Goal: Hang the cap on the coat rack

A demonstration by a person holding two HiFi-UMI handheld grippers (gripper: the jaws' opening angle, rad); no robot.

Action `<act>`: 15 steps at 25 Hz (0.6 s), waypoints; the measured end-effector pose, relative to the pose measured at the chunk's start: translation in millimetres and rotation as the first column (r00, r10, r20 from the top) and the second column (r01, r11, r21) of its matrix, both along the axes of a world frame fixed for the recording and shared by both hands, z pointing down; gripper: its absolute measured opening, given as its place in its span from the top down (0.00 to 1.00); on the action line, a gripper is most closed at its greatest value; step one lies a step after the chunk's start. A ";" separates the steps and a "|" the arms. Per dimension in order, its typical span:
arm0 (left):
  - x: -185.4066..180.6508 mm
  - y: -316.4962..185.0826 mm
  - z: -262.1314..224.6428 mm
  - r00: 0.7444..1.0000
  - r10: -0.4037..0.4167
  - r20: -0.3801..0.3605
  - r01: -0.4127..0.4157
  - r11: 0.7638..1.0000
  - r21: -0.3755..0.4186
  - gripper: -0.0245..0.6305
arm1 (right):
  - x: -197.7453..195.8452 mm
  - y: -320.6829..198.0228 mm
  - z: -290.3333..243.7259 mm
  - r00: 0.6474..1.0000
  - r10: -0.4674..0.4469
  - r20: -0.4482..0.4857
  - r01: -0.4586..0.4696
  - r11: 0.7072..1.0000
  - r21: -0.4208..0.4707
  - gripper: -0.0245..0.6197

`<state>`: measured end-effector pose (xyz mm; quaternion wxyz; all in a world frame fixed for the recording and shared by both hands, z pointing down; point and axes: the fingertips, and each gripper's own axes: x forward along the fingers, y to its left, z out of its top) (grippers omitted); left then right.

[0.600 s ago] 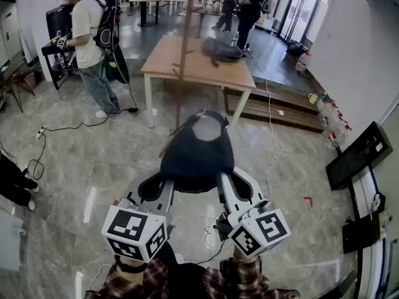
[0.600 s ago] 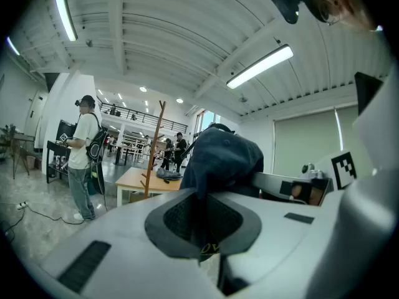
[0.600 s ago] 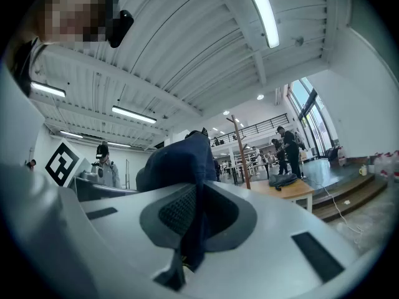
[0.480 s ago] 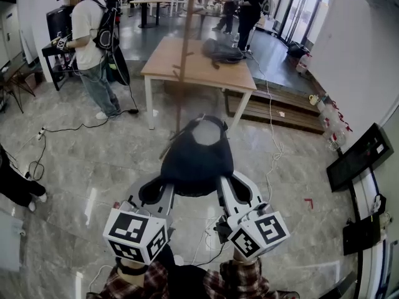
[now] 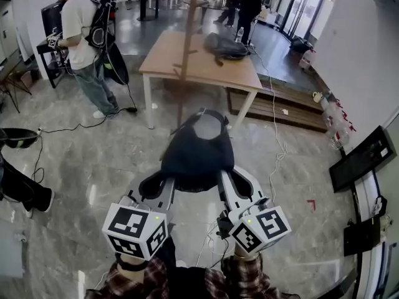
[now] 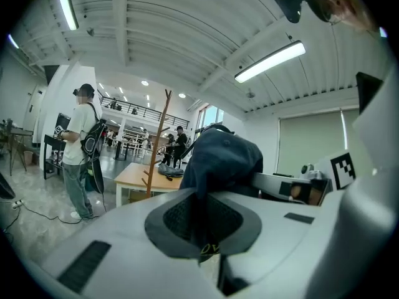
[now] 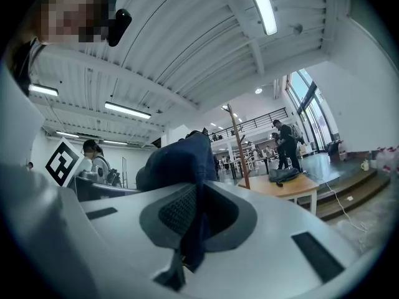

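Two grippers hold one dark blue cap (image 5: 196,157) between them, in the air above the pale stone floor (image 5: 93,167) and in front of the person's chest.

Left gripper (image 5: 159,185): jaws closed on the cap's near left edge. In the left gripper view the fabric is pinched between the dark pads (image 6: 181,220) and rises beyond them as a rounded mass.

Right gripper (image 5: 232,182): jaws likewise closed on the cap's near right edge. In the right gripper view a fold of blue cloth runs down between the pads (image 7: 174,213) and hangs just below them.

Cap: spread between the two grippers, which are side by side at about the same height. A pale patch (image 5: 206,129) shows on its far part; it may be a panel or lining, but the head view is too coarse to tell.

Coat rack (image 5: 186,42): a slim wooden pole with short pegs, upright beyond the cap. Both gripper views show it apart from the cap, just in front of a wooden table (image 5: 163,64).

Surroundings: a dark bag (image 5: 224,45) lies on the table. A person with a backpack (image 5: 78,33) stands well to the left. Cables (image 5: 274,148) trail on the floor at the right of the table.
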<state>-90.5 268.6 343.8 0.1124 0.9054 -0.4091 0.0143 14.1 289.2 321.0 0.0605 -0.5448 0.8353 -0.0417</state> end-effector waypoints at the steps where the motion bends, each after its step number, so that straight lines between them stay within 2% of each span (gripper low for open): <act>1: 0.6 -15.3 -3.9 1.000 0.006 -0.003 -0.006 1.000 0.004 0.93 | 0.5 -15.1 -4.2 1.000 0.005 -0.003 -0.005 1.000 0.004 0.93; 7: -3.1 -100.2 -27.7 0.999 0.045 -0.015 -0.044 0.998 0.037 0.93 | -4.6 -94.5 -26.7 0.999 0.046 -0.012 -0.046 0.998 0.035 0.93; 15: -14.2 -174.8 -13.0 0.996 0.091 -0.009 -0.091 0.995 0.039 0.93 | -15.8 -166.7 -10.1 0.996 0.088 -0.013 -0.088 0.996 0.031 0.93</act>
